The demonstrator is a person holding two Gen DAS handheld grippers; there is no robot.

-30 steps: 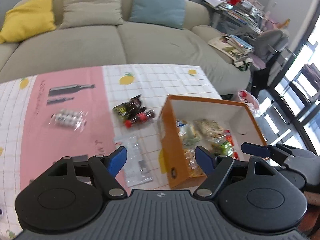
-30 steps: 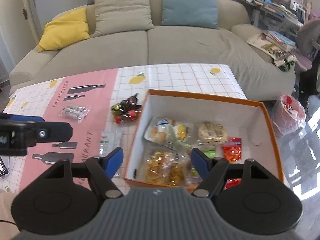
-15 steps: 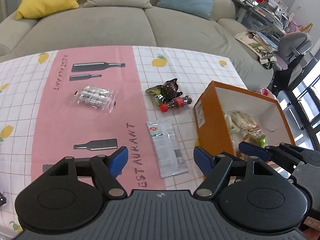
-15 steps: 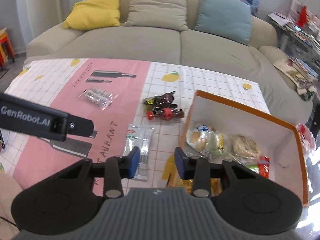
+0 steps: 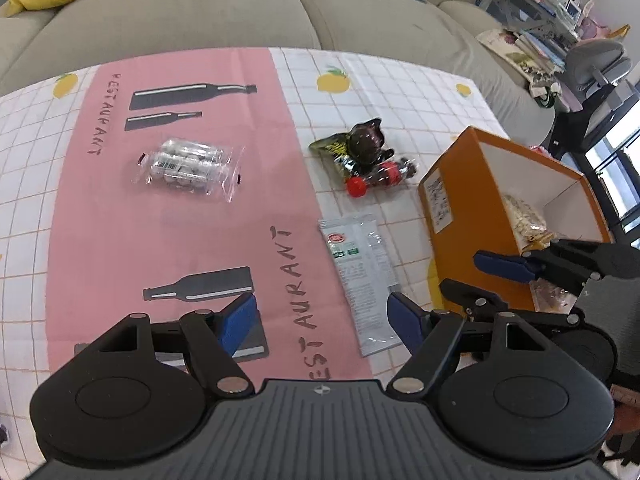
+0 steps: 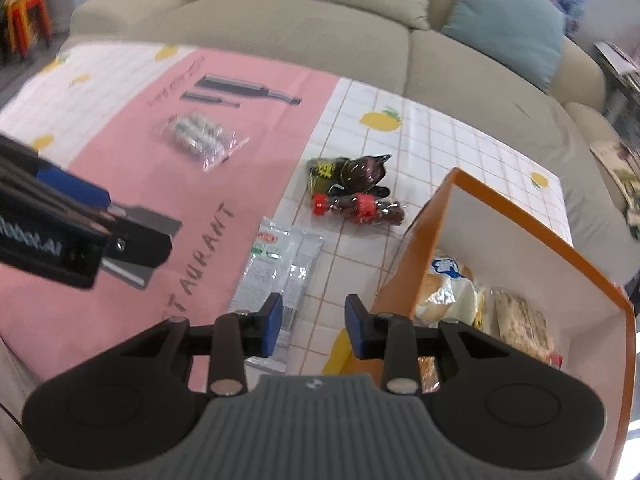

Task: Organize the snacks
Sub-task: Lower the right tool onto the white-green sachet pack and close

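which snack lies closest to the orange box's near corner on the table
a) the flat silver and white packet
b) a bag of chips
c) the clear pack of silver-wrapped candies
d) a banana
a: the flat silver and white packet lies on the table just beside the orange box, while the clear pack of silver-wrapped candies sits far off on the pink strip.

Left gripper [image 5: 320, 316] wide above tablecloth [image 5: 120, 240], silver packet [image 5: 360, 276], orange box [image 5: 468, 216]

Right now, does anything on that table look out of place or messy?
Yes. Three snacks lie loose on the tablecloth outside the orange box: a clear packet of wrapped sweets, a flat white sachet, and a dark heap of cola-bottle candy. Nothing looks spilled or torn.
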